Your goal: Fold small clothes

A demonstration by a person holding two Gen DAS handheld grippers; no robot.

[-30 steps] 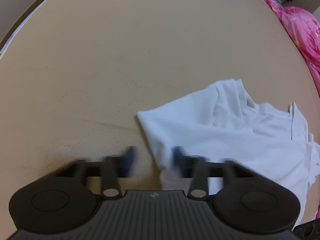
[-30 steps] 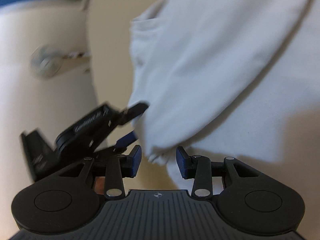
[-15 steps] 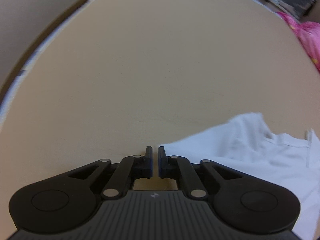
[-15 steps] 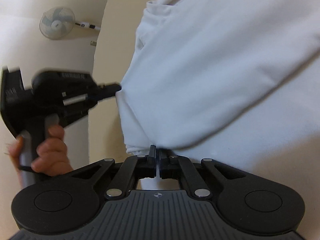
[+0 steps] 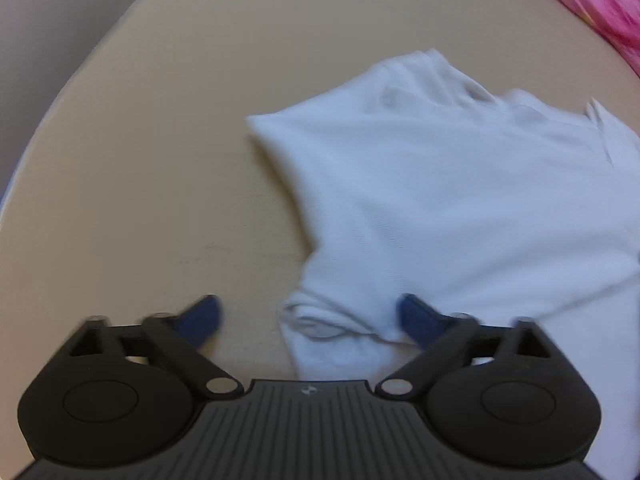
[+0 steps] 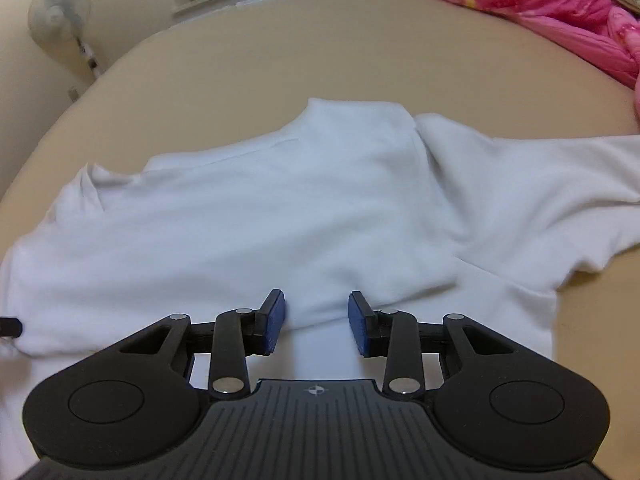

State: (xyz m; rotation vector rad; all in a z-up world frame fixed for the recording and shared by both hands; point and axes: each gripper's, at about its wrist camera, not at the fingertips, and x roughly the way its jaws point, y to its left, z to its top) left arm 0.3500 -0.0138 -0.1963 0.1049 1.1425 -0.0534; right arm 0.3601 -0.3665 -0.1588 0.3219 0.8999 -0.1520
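On the tan bed [image 6: 248, 76], both my claws just let go of the soft white shirt [image 6: 280, 208]; left claw [image 5: 308, 322] and right claw [image 6: 316, 322] gape, so I'll press creases flat gently.

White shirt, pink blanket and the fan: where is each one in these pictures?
white shirt [image 6: 280, 216], right wrist view, middle of its folded body.
pink blanket [image 6: 532, 4], right wrist view, crumpled top.
fan [image 6: 60, 8], right wrist view, round head.

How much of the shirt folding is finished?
Partly done, it seems: the white shirt lies on the tan bed with one layer doubled over. Nothing is in hand: the left gripper and right gripper have just opened around loose cloth. Left to do: the sleeve sticking out, then more folds.
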